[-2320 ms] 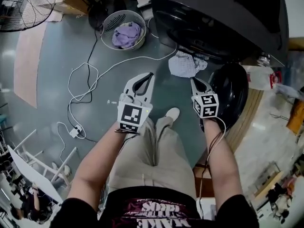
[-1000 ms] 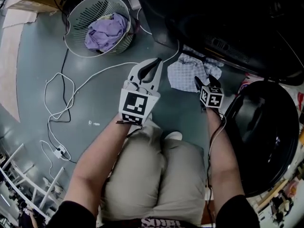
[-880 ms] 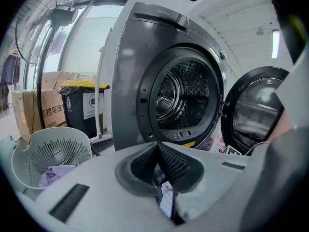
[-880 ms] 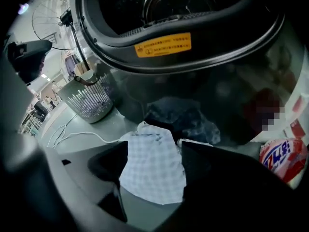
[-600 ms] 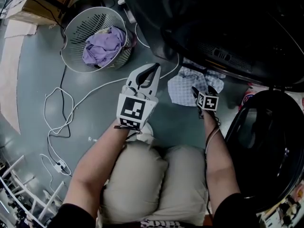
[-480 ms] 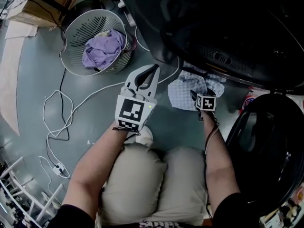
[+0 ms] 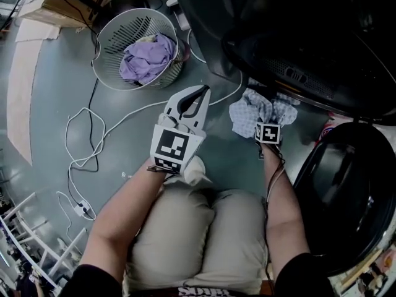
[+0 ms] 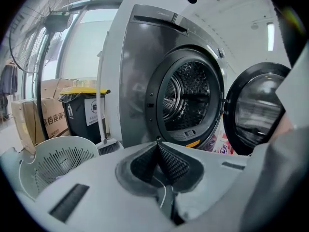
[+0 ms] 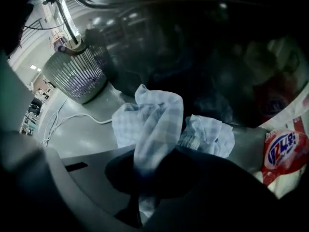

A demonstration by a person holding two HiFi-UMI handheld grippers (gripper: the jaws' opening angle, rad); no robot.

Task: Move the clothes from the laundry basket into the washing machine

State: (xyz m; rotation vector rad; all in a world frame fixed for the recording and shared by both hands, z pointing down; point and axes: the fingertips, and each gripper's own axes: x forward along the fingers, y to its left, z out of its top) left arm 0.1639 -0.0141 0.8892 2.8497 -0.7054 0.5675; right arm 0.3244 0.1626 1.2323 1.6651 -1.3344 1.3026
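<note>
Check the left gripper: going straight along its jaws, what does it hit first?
The left gripper, jaws together and empty, points at the washing machine; it would probably meet the lower rim of the open drum mouth first. Nothing shows in between, though depth is unclear.

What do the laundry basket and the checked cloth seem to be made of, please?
The laundry basket looks like moulded plastic, pale and matte: its wall is a rigid grid of thin slots. The checked cloth looks like thin woven fabric, possibly cotton: it crumples into soft folds and shows a fine pale-blue check.
</note>
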